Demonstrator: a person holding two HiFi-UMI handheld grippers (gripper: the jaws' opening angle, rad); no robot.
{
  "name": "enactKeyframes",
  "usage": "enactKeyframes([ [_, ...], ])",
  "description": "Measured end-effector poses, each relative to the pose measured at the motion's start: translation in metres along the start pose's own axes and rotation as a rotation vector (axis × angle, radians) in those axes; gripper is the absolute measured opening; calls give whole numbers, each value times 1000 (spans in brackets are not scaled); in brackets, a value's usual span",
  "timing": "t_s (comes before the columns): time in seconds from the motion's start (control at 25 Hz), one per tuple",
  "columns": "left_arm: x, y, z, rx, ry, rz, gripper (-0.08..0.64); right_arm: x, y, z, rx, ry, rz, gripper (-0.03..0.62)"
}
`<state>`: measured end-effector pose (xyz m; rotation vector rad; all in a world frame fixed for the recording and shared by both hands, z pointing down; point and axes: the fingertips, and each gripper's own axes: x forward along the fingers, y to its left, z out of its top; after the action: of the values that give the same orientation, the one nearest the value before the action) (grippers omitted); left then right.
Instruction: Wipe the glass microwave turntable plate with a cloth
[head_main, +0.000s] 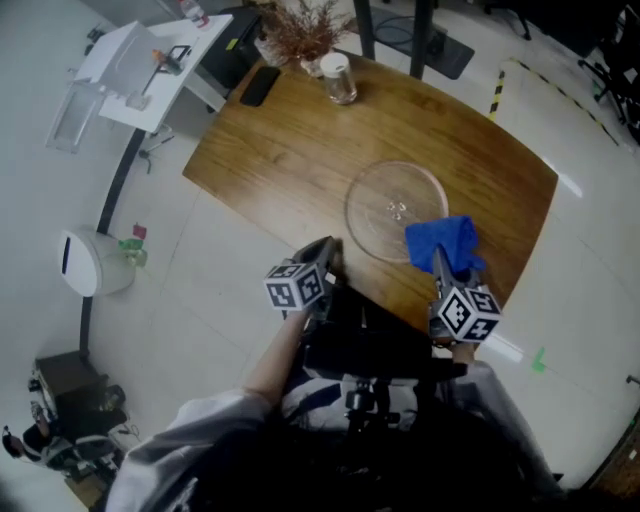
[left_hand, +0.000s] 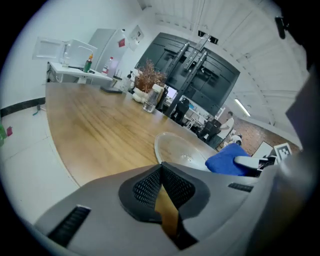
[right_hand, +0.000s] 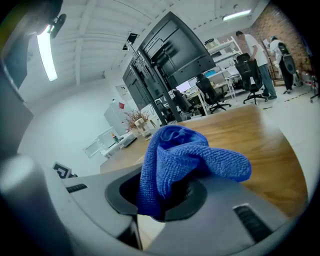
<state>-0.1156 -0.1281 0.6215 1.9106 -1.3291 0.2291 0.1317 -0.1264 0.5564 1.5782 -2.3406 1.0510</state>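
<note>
A wooden desk (head_main: 290, 140) on a pale office floor carries the glass turntable plate (head_main: 385, 215), right of centre in the head view. The right tool (head_main: 441, 263) clamps a bunched blue cloth (head_main: 443, 240) at the plate's lower-right rim. The left tool (head_main: 326, 256) is clenched, empty. Wiping looks about to begin; next, press the cloth onto the glass.

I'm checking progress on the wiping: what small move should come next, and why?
Probably lower the right hand-held gripper so its crumpled blue microfibre cloth presses onto the round clear glass turntable plate. The jaws are already shut on the cloth, and it hangs at the plate's near right rim, apparently not yet pressed flat on the glass.
</note>
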Motion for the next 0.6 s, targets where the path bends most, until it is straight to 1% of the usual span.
enactKeyframes([
  [0.12,-23,-5,-2,-14,-47,1,0,3,2,0,-8,-4,20,69],
  [0.36,-53,-6,-15,-22,-64,43,0,-3,16,-3,-50,-10,53,69],
  [0.44,-63,-11,-20,-4,-70,21,0,-7,20,-7,-54,-18,57,69],
  [0.6,-95,-28,-26,24,-118,-58,0,-19,35,-14,-76,-46,59,69],
])
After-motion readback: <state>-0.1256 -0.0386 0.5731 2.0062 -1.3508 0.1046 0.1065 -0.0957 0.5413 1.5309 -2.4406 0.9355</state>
